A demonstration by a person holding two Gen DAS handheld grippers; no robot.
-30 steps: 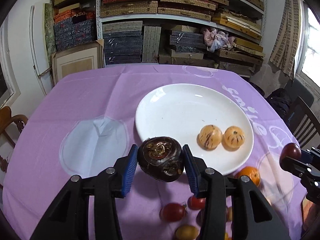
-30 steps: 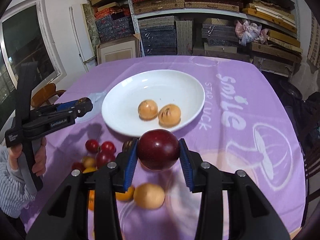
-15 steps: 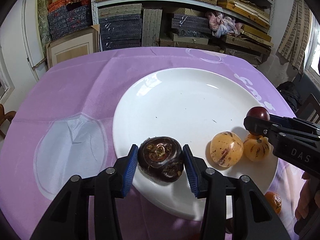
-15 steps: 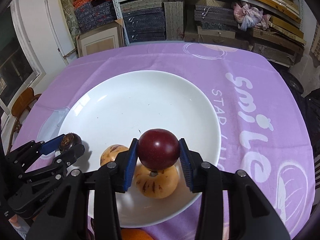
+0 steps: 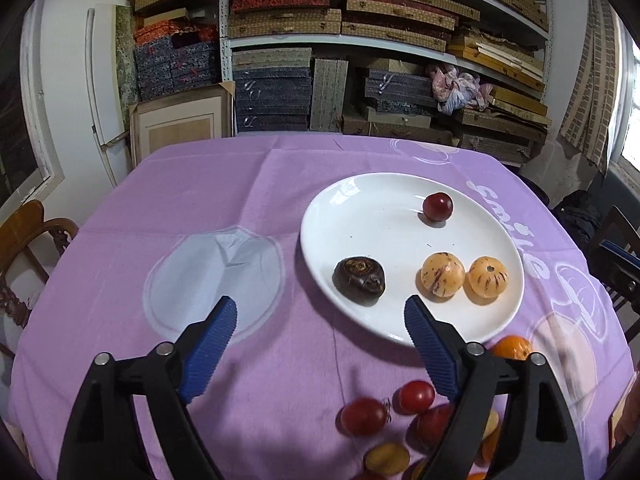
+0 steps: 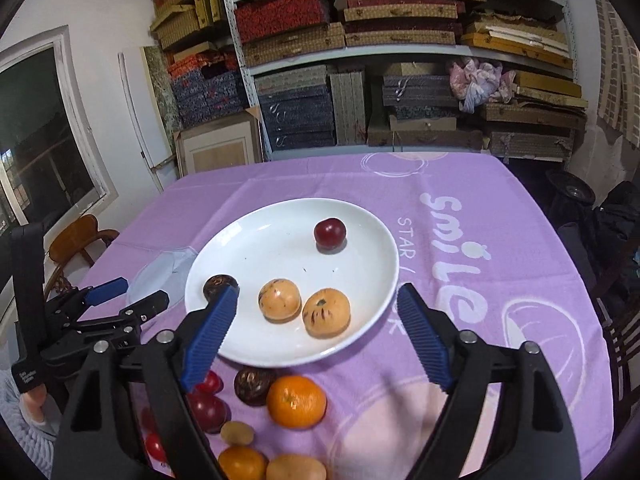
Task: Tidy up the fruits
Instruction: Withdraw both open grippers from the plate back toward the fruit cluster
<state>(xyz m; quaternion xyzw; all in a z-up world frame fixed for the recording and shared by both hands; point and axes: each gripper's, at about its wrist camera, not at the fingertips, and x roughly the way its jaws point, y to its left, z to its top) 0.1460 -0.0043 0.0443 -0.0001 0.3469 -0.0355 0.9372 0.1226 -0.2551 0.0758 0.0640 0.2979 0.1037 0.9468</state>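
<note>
White porcelain sets the sorted fruit apart from the rest: the plate (image 6: 360,332) on the purple tablecloth (image 5: 240,208) serves as the collecting spot, and four pieces lie in it — two yellow striped fruits (image 6: 279,300) side by side near its front edge, one dark brown knobbly fruit (image 5: 359,279) near its left rim, and one small dark red round fruit (image 6: 329,232) alone toward the far side. Spread apart like this, none of them crowds another or looks likely to roll off. The left gripper (image 5: 320,318) hangs just short of the plate with its blue-padded fingers (image 5: 210,346) spread wide and nothing between them; the right gripper (image 6: 318,312) is likewise wide open and empty, poised over the plate's near rim. The unsorted pile sits on the cloth just in front of the plate, within easy reach of either tool. In the right wrist view it counts two oranges (image 6: 296,401), one dark brown fruit (image 6: 253,385), about four red ones (image 6: 208,410) partly hidden behind the finger, and two yellowish pieces (image 6: 237,433) — the bottom edge cuts some off, so the tally may run short.
</note>
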